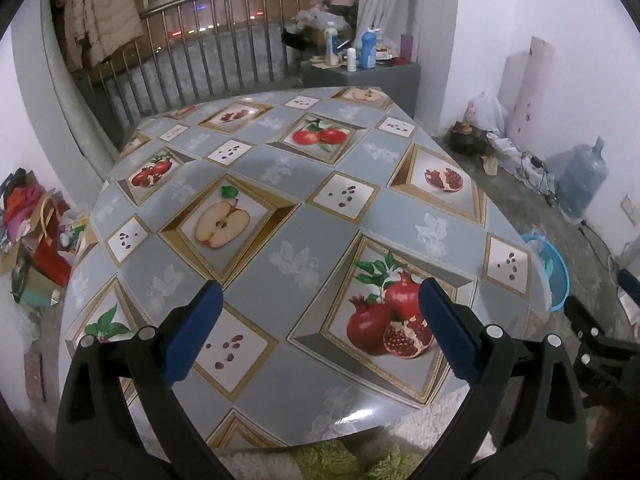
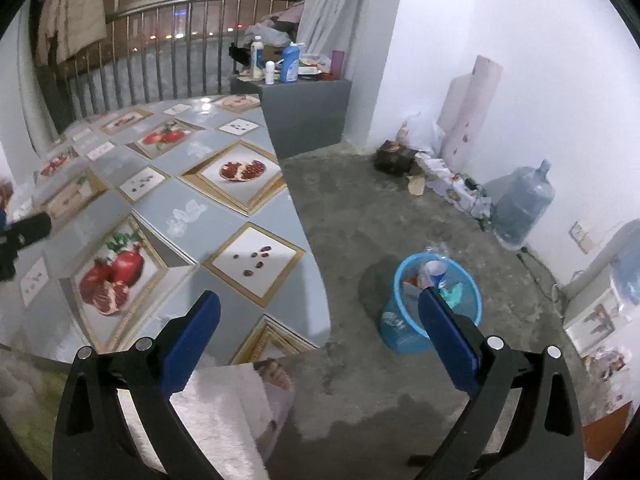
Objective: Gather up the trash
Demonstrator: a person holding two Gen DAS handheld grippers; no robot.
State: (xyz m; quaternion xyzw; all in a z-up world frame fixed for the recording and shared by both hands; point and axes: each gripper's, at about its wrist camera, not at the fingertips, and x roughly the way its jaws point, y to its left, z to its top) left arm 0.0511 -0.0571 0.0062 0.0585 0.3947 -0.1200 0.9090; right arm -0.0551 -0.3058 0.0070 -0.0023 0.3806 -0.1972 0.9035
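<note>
I hold both grippers wide open with nothing between their blue pads. My left gripper [image 1: 320, 300] hangs over the near edge of the desk [image 1: 256, 248], which carries a cloth printed with fruit pictures — I see no loose trash on it from either camera. My right gripper [image 2: 320, 312] is off the desk's right edge, above the concrete floor [image 2: 352, 184].

The blue bin [image 2: 436, 300] stands on the floor just to the right of the desk, and it already holds trash: a crumpled plastic bottle [image 2: 436, 268] and some wrappers I cannot make out clearly. In the right wrist view the bin sits straight ahead and slightly right, partly behind my right finger; in the left wrist view only its rim [image 1: 560, 268] peeks past the desk edge. So the right gripper is plainly the nearer one to the bin, with the desk lying between the bin and my left gripper.

I judge the collecting on the desk to be about finished. If more is wanted, the likeliest pieces are the scraps by the wall beyond the bin, near the big water jug [image 2: 524, 204] — well away from both grippers, closer to the right.
</note>
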